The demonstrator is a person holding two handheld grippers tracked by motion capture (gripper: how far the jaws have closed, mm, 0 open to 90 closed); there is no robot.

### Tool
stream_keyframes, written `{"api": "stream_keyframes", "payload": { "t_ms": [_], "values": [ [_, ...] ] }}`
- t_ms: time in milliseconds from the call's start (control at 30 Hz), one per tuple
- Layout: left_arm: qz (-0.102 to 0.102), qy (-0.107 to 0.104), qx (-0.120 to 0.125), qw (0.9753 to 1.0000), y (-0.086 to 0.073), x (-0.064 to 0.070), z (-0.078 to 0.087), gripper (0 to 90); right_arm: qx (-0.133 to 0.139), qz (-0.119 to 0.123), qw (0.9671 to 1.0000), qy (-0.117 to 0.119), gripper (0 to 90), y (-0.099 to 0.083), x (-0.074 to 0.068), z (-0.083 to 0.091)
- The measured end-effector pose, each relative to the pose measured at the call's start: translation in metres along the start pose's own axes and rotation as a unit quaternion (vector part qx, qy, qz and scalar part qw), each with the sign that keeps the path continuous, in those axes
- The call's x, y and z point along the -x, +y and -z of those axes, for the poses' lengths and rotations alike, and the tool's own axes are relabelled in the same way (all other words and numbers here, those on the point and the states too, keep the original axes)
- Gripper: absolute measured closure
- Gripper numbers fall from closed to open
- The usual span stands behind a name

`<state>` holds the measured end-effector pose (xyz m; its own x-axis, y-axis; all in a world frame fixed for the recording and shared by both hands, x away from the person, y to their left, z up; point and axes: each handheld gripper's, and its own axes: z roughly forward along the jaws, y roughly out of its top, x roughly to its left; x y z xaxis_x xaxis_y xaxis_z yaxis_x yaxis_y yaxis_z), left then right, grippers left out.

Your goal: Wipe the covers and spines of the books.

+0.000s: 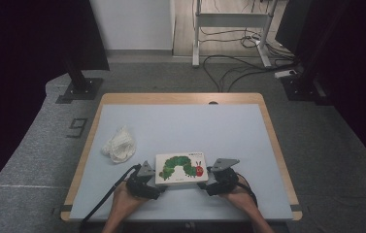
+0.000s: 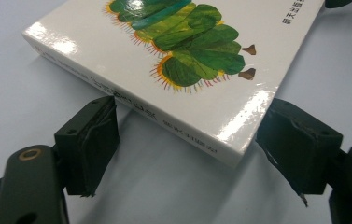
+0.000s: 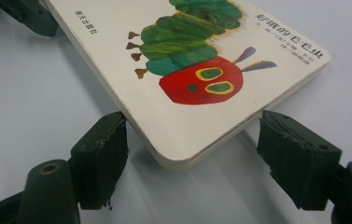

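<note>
A crumpled white cloth (image 1: 119,144) lay toward the left of the worktop (image 1: 229,126), well apart from the action and apparently not needed for it. Nearer the person, the left hand-held gripper (image 1: 147,178) sat at the near-left corner of the picture book (image 1: 180,168), its jaws spread wide so that the corner pointed into the gap between them; one pad stood just beside the spine and the other just beside the near edge, whether touching I could not tell. The book (a glossy board book with a green caterpillar on its cover) lay flat, cover up, at the near middle of the worktop, between the two tools. The right hand-held gripper (image 1: 215,177) mirrored this at the near-right corner, jaws also wide apart and clamping nothing. Bracketing both near corners probably served to square up or steady the book before any grasp.
</note>
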<state>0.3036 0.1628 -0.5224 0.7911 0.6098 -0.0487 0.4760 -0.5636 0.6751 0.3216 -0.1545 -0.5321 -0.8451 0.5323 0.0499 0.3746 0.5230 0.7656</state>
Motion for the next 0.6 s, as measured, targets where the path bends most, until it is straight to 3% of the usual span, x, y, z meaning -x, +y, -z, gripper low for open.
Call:
{"api": "stream_keyframes", "payload": {
  "t_ms": [133,267,467,600],
  "values": [
    [-0.007,-0.002,0.002,1.0000,-0.003,0.000,0.002,22.5,-0.006,0.009,0.9999,-0.001,23.4,0.000,-0.001,-0.001],
    [0.003,-0.012,0.011,0.9999,-0.007,-0.003,0.009,27.7,0.011,0.004,0.9997,0.023,26.2,-0.001,-0.001,0.003],
    [-0.014,-0.009,0.005,0.9998,-0.010,0.000,0.010,35.6,-0.008,0.022,0.9997,-0.003,29.4,0.000,-0.005,0.000],
    [-0.019,-0.011,0.004,0.9998,-0.009,0.000,0.011,38.9,-0.011,0.021,0.9997,-0.006,29.9,0.001,-0.006,0.000]
  ]
}}
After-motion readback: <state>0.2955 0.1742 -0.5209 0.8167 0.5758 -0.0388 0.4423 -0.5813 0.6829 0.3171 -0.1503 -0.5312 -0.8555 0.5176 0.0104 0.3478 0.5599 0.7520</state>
